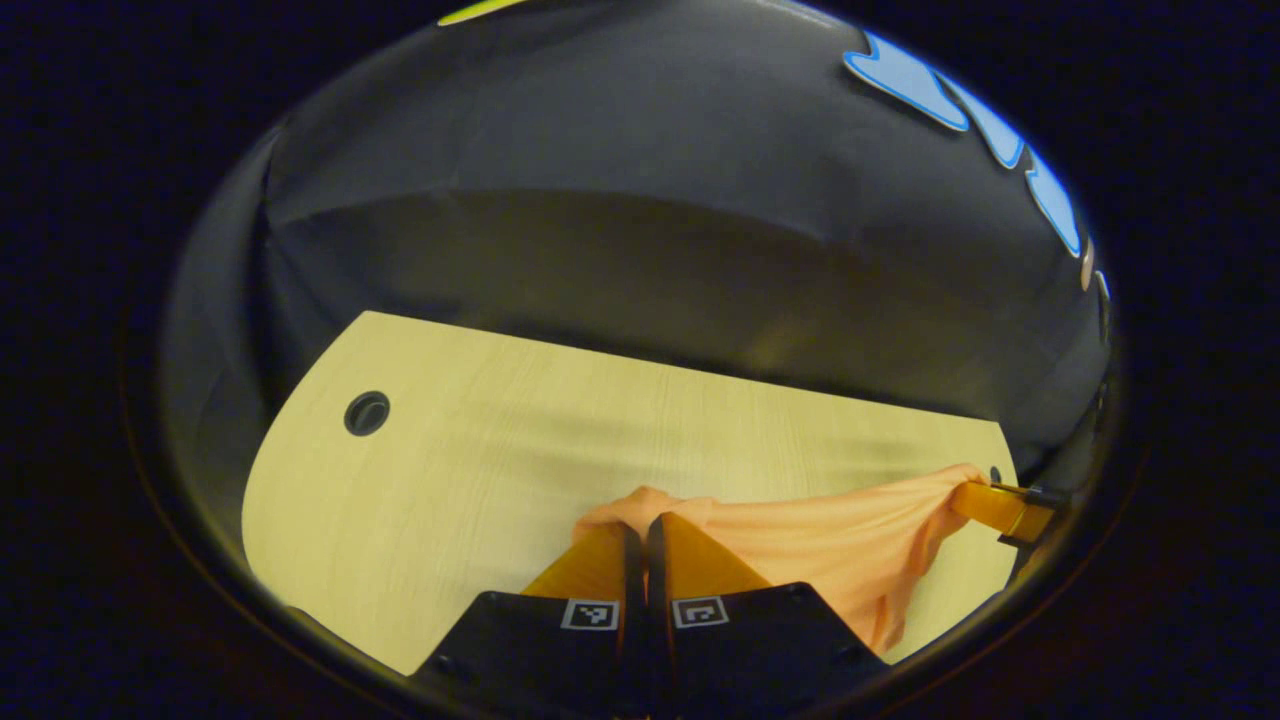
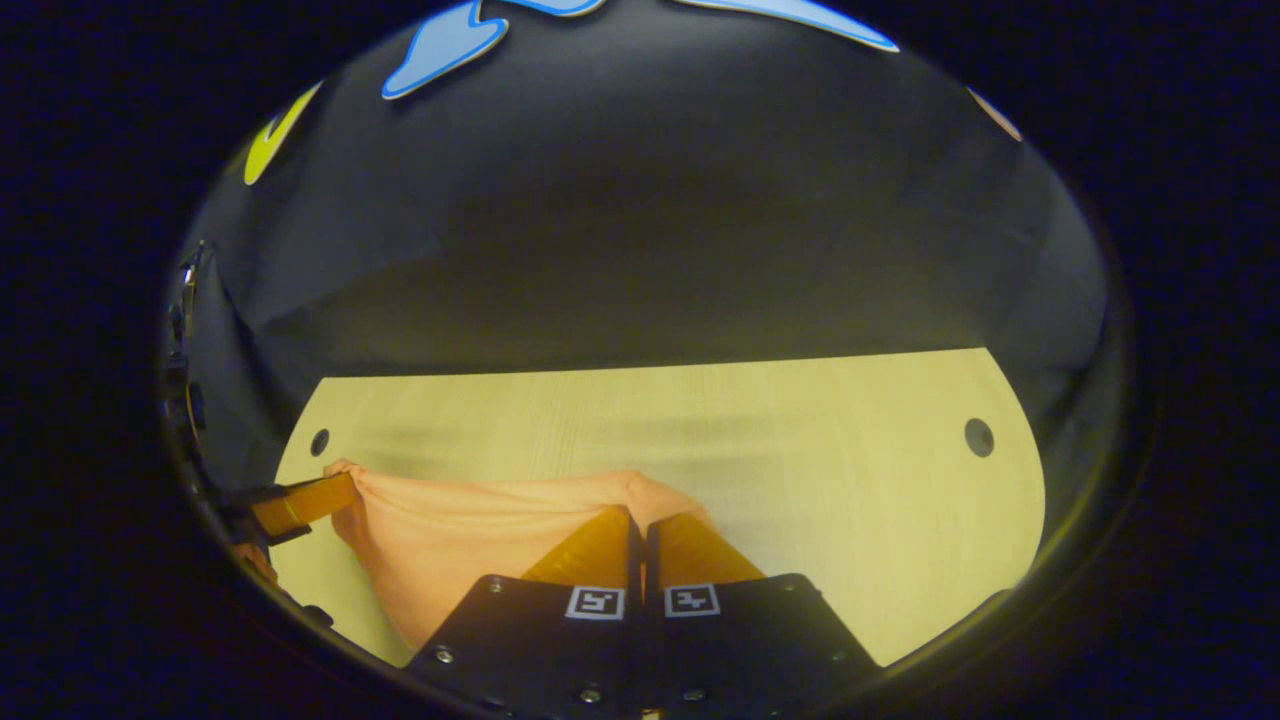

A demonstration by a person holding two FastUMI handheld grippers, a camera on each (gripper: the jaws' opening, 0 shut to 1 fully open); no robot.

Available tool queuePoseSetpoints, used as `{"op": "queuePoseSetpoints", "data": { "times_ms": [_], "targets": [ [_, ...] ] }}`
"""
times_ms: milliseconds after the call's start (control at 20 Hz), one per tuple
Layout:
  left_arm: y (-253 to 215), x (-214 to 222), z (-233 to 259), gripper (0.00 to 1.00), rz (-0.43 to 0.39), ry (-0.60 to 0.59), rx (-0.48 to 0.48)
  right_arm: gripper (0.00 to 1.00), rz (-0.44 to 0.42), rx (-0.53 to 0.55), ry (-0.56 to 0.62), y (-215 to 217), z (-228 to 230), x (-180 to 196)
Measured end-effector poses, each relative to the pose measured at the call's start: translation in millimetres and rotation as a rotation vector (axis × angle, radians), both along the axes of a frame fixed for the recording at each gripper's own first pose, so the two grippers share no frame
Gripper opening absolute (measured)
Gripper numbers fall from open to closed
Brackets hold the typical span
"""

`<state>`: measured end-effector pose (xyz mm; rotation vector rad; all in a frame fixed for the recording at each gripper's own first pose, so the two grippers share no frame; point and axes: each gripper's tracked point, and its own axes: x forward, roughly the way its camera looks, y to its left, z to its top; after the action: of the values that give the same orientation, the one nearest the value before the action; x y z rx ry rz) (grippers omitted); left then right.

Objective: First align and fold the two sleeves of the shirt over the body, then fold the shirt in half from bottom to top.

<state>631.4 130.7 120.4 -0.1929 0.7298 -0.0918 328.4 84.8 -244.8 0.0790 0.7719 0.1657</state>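
In the left gripper view, the left gripper [image 1: 644, 525] is at 6 o'clock and its two fingers stand pressed together, with only a thin line between them. They pinch an edge of the orange shirt [image 1: 840, 545], which bunches up just at the tips. From there the cloth stretches toward 4 o'clock, where the right gripper [image 1: 975, 495] holds the other end of it near the table's edge — the fabric hangs between the two like a slack band, and a part of it drops down toward the wooden table [image 1: 470, 470]. A round cable hole [image 1: 366, 413] is in the table at about 9 o'clock. In the right gripper view, the right gripper [image 2: 640, 528] is also at 6 o'clock with its fingers closed tightly on the shirt [image 2: 470, 535]. The cloth runs toward 8 o'clock, where the left gripper [image 2: 335, 490] grips it — beside a small hole [image 2: 320, 441]. Another hole [image 2: 978, 437] lies at 3 o'clock on the table [image 2: 800, 460].
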Motion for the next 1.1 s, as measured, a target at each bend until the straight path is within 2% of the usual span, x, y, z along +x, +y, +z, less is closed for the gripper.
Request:
{"op": "queuePoseSetpoints", "data": {
  "times_ms": [50,250,400,450,550,650,750,800,850,900,1050,1100],
  "targets": [
    [-1,12,-6,0.05,-0.004,-0.01,0.001,0.0,-0.002,-0.006,-0.012,0,-9,10],
    [-8,33,-36,0.05,-0.033,-0.013,0.045,0.01,-0.001,-0.045,-0.032,-4,-39,33],
    [-10,36,-59,0.05,-0.04,0.008,0.063,0.01,0.007,-0.071,-0.021,-3,-52,32],
    [-11,37,-66,0.09,-0.038,0.018,0.067,0.0,0.013,-0.074,-0.011,-2,-54,31],
    [-11,40,-69,0.05,-0.041,0.007,0.075,0.01,0.022,-0.086,-0.001,-3,-58,30],
    [-11,40,-70,0.1,-0.057,0.008,0.104,0.01,0.02,-0.091,-0.003,-2,-58,30],
    [-12,35,-69,0.1,-0.069,0.013,0.112,0.01,0.015,-0.083,0.003,-2,-56,30],
    [-15,35,-69,0.13,-0.076,0.018,0.101,0.05,0.018,-0.08,0.01,-2,-56,30],
    [-15,33,-67,0.24,-0.073,0.021,0.103,0.08,0.019,-0.074,0.017,-2,-57,28],
    [-13,31,-67,0.39,-0.073,0.024,0.113,0.17,0.016,-0.076,0.027,-3,-54,26],
    [-10,24,-55,0.84,-0.076,0.02,0.141,0.76,0.009,-0.076,0.018,-9,-43,22],
    [-9,23,-47,0.87,-0.074,0.007,0.143,0.76,0.003,-0.072,0.01,-10,-38,19]
  ]
}}
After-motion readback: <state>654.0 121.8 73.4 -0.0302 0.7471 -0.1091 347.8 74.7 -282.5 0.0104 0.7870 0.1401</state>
